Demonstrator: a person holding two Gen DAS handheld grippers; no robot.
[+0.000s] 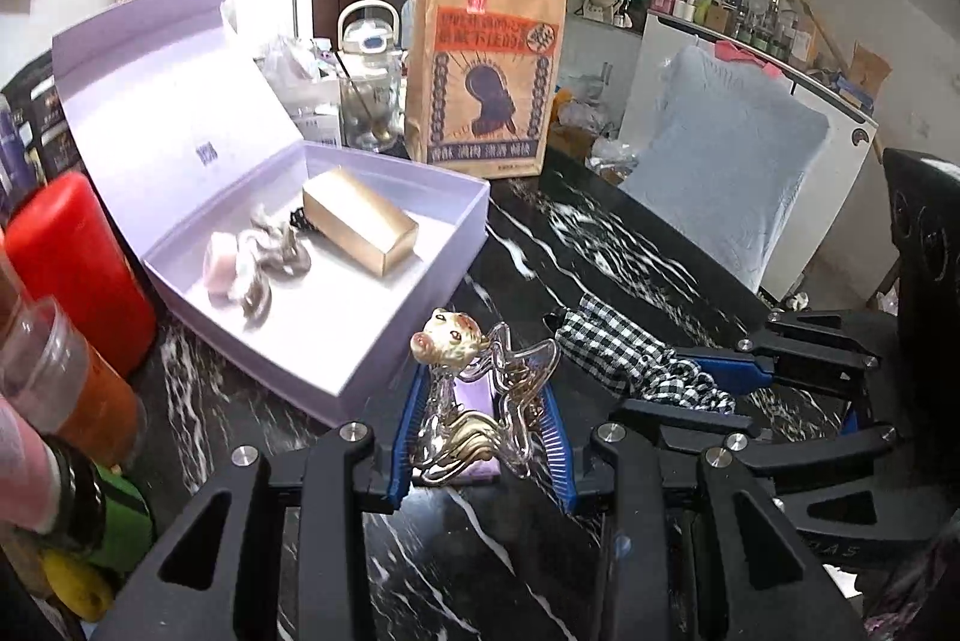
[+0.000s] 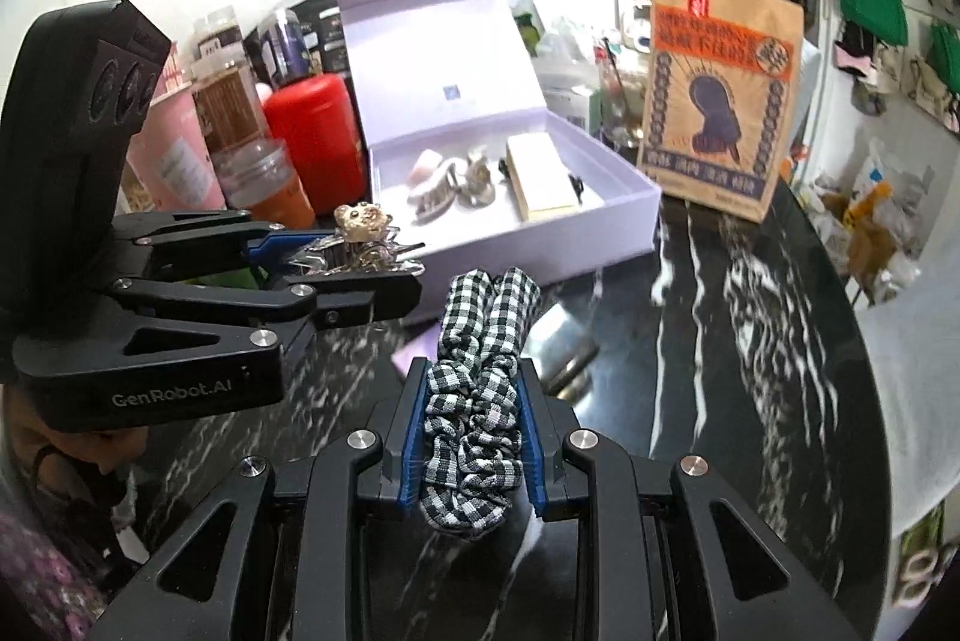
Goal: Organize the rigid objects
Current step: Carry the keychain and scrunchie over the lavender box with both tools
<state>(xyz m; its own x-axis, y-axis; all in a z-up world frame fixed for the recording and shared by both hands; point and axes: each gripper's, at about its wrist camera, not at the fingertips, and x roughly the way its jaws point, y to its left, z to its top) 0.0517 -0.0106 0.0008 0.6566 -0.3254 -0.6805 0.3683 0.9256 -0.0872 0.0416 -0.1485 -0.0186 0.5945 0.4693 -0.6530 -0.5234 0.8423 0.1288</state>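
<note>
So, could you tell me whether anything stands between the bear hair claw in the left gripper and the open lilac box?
Nothing visible does. The left gripper holds the bear hair claw just short of the lilac box's low front wall, with only bare marble table between. The gold box and clips lie farther in.

A black marble-patterned tabletop [image 1: 600,245] with white veins carries the scene. An open lilac box [image 1: 384,341], its lid raised at the back, sits on it toward the left. Just behind the box stands a brown paper bag [image 1: 486,71] printed in orange and dark blue, with a clear glass jar [image 1: 369,113] beside it. A red canister [image 2: 318,131] and an orange-filled clear jar [image 2: 264,185] stand at the box's left side.
</note>
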